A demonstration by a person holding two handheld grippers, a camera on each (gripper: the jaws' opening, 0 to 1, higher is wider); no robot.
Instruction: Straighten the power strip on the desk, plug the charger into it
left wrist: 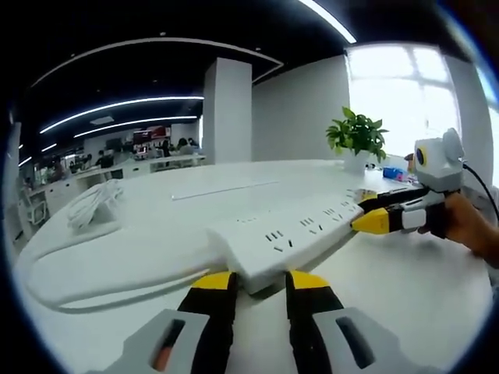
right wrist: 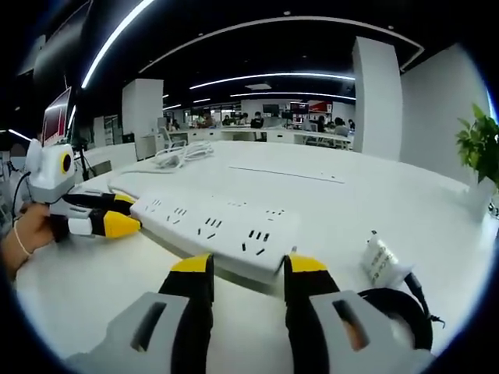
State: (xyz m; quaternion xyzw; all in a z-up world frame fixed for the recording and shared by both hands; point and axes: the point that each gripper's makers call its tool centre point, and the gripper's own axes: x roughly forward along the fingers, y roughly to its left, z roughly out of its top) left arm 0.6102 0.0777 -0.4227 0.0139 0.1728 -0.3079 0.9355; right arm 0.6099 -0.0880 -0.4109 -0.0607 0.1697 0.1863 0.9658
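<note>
Power strip (left wrist: 300, 234) lies flat on the white desk (left wrist: 405, 296), running from lower centre of the left gripper view toward the right edge. Your left gripper (left wrist: 260, 284) has its yellow-tipped jaws apart, one either side of the strip's near end; whether they touch it, you cannot tell from here. In the same view your right gripper (left wrist: 366, 210) comes in at right, jaws bracketing the strip's far end, a hand (left wrist: 472, 226) behind it.

Right gripper view: the strip (right wrist: 214, 230) sits at centre, your right gripper (right wrist: 248, 269) with jaws spread at its near end. Your left gripper (right wrist: 129, 212) shows at left, jaws on either side of the far end.

Charger (right wrist: 383, 263), white, lies at lower right of that view with a black cable (right wrist: 405, 312) coiled beside it. It carries small print, too fine to read.

White cord (left wrist: 93, 204) bundled at left of the left gripper view. Potted plant (left wrist: 357, 136) stands in a white pot at upper right.
</note>
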